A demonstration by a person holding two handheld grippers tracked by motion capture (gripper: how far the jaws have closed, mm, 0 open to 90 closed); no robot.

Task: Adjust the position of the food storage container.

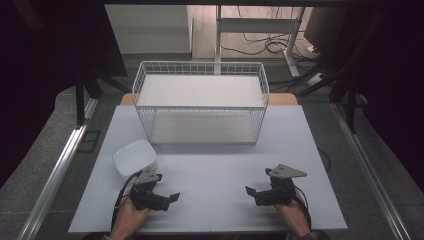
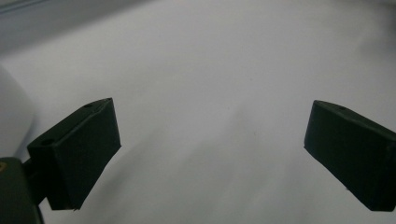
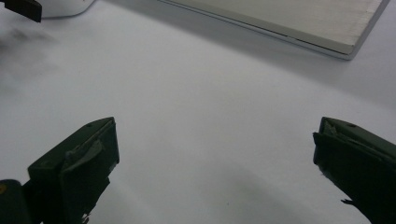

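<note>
Left gripper [image 1: 167, 197] and right gripper [image 1: 251, 192], fingers wide apart.

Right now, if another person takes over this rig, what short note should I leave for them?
Left gripper: open, holding nothing, low over the table at the near left.
Right gripper: open, holding nothing, at the near right.
White dish: on the table just beyond the left gripper, untouched.
Wire basket: at the far middle of the table, with a white board inside as a shelf.
Done: nothing visible yet.
Left: probably pick up the dish with the left gripper and put it in the basket.
</note>
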